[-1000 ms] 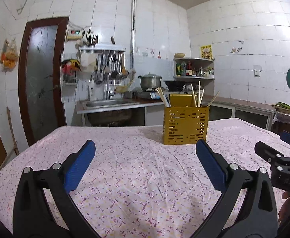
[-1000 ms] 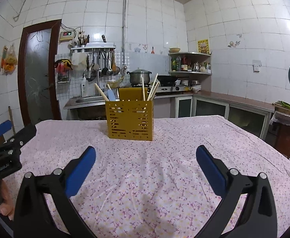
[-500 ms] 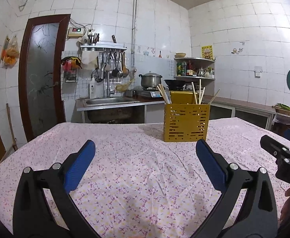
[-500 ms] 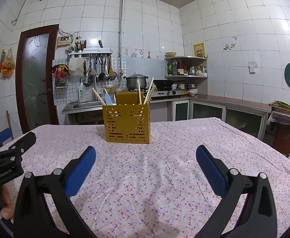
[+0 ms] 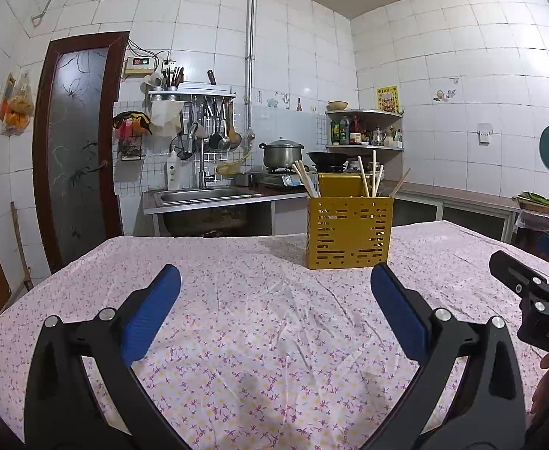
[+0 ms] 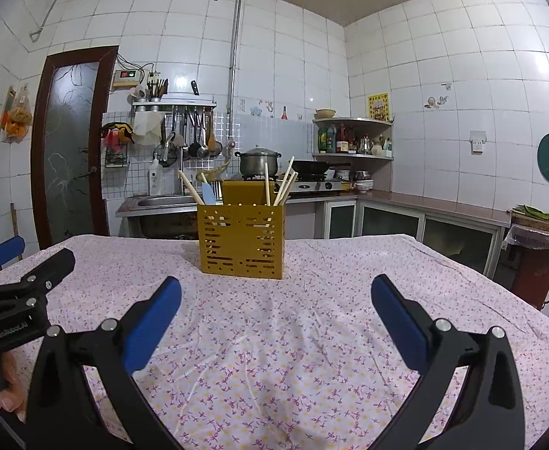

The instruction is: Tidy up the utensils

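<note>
Yellow holder [image 5: 349, 233] with chopsticks [image 5: 375, 180] stands upright on the counter [image 5: 259, 322]; before it, left tool [image 5: 274, 292] and right tool [image 6: 274, 302] gape, both empty.

We read "DAS" in pale letters on the black body of the right gripper [image 5: 548, 332], cut off at the frame edge. On the left gripper [image 6: 9, 328] we read "GenRobot.AI". Print on the yellow wall poster [image 5: 387, 99] is too small to read.
</note>
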A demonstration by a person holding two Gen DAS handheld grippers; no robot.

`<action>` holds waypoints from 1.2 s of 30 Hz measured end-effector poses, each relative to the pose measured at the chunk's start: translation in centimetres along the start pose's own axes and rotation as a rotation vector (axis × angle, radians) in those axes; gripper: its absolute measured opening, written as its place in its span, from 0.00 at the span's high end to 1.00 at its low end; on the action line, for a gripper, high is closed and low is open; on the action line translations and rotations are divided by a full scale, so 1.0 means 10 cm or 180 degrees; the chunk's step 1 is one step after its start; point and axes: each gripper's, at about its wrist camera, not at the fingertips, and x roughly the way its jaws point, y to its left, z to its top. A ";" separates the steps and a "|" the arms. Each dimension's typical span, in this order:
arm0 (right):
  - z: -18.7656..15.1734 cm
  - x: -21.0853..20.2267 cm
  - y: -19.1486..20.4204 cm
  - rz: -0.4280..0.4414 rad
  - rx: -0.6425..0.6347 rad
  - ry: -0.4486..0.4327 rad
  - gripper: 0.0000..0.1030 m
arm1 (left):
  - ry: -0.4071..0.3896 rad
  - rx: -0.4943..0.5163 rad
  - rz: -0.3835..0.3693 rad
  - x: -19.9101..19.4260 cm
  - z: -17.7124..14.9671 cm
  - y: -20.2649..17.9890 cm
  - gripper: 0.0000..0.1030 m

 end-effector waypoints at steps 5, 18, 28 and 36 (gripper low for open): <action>0.01 -0.01 0.01 0.0001 -0.0023 -0.0007 0.04 | 0.0020 0.0002 0.0004 0.02 0.00 0.01 0.05; 0.01 -0.03 0.00 -0.0002 -0.0003 -0.0003 0.04 | 0.0034 -0.0012 0.0020 0.01 -0.01 0.02 0.05; 0.01 -0.03 0.00 -0.0001 -0.0002 -0.0004 0.04 | 0.0033 -0.0015 0.0021 0.00 -0.01 0.01 0.05; 0.01 -0.03 -0.01 0.0000 -0.0006 -0.0008 0.04 | 0.0033 -0.0015 0.0018 0.00 -0.01 0.01 0.05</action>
